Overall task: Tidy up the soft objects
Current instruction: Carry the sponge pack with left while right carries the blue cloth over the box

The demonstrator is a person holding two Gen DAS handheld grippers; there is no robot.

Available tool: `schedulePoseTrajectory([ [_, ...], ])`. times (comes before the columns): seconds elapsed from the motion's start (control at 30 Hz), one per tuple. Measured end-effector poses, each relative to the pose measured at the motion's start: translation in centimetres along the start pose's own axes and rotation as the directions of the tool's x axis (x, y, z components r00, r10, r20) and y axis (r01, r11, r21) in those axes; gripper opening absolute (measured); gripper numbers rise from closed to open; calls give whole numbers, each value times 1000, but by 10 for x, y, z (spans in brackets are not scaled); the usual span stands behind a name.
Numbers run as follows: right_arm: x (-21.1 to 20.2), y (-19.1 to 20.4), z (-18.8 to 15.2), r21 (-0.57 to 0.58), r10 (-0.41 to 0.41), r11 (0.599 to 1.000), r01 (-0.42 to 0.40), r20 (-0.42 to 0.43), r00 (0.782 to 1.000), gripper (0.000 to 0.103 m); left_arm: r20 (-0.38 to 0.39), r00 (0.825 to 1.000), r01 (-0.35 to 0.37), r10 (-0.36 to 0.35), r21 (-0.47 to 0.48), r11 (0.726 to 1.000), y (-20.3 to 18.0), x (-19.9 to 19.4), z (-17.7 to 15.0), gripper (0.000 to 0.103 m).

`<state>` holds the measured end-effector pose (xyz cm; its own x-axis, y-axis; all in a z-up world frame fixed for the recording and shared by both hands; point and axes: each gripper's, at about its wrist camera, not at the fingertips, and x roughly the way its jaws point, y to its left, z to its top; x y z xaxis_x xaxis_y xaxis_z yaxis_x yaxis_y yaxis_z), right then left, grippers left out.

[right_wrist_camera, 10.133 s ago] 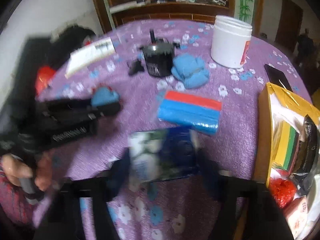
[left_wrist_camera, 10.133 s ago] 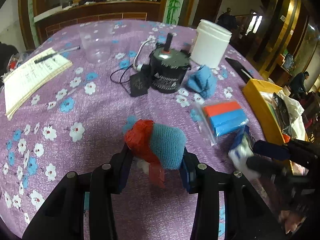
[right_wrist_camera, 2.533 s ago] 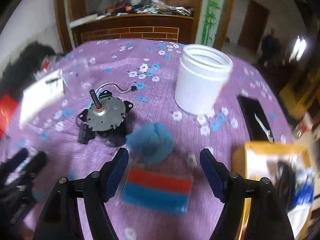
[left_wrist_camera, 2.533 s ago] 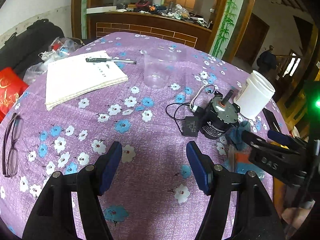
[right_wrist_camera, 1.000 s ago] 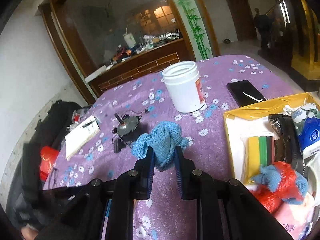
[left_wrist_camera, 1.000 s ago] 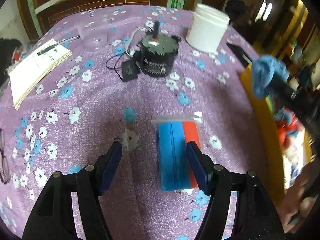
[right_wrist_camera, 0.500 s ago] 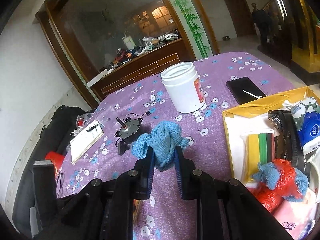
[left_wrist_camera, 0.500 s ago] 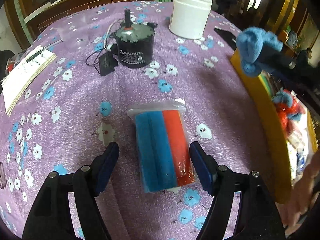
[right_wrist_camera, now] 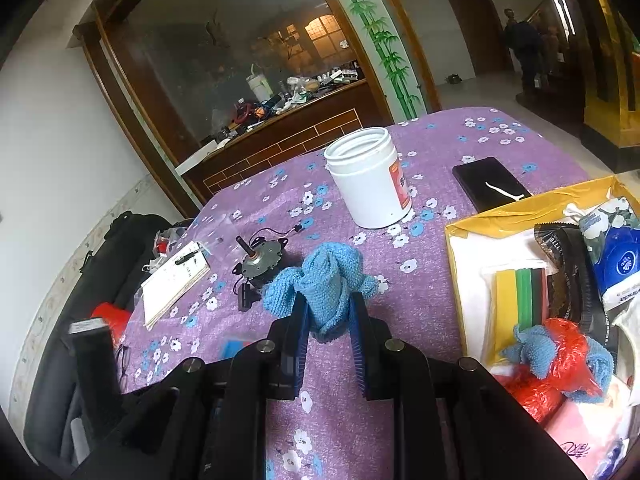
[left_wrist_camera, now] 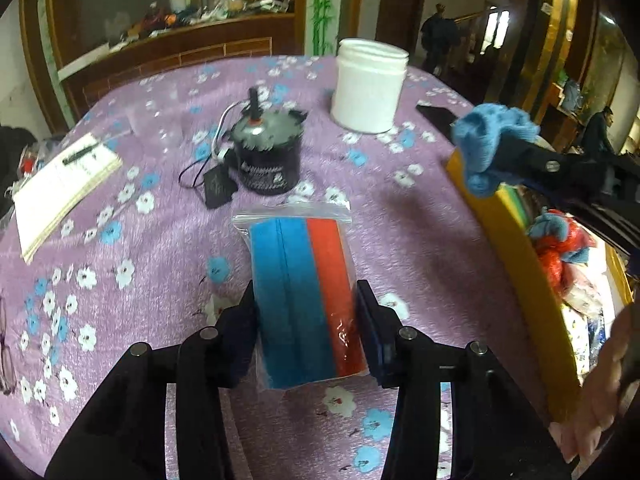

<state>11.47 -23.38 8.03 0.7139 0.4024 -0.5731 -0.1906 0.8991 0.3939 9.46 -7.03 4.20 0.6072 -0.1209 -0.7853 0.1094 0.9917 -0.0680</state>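
The left gripper (left_wrist_camera: 306, 322), just closing on the sponge pack (left_wrist_camera: 304, 300), should lift it level toward the box (right_wrist_camera: 456, 240), while the right gripper (right_wrist_camera: 328, 316) holds the cloth (right_wrist_camera: 324, 284).

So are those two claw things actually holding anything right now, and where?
Yes. The left gripper has just closed on the near end of the bagged sponges; the right gripper pinches the blue cloth at its lower middle.

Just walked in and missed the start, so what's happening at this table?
A person is sorting soft things into the yellow box with two hand-held tongs. The right tongs hold a blue knitted cloth above the purple tablecloth. The left tongs have just been closing on the bagged blue and red sponges, which lie on the table.
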Motion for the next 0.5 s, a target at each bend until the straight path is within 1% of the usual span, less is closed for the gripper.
schedulePoseTrajectory([
  [0.07, -1, -1, 1, 2, -5, 1000, 5, 3, 1000, 20, 13, 1000, 17, -17, 6, 1000, -2, -2, 1, 43],
  [0.33, -2, -6, 4, 17, -13, 1000, 13, 8, 1000, 20, 45, 998, 35, -35, 10, 999, -5, -7, 1, 43],
  [0.5, -7, -11, 6, 37, -15, 999, 14, 22, 1000, 20, 73, 997, 38, -41, 42, 998, -12, -11, -1, 43],
])
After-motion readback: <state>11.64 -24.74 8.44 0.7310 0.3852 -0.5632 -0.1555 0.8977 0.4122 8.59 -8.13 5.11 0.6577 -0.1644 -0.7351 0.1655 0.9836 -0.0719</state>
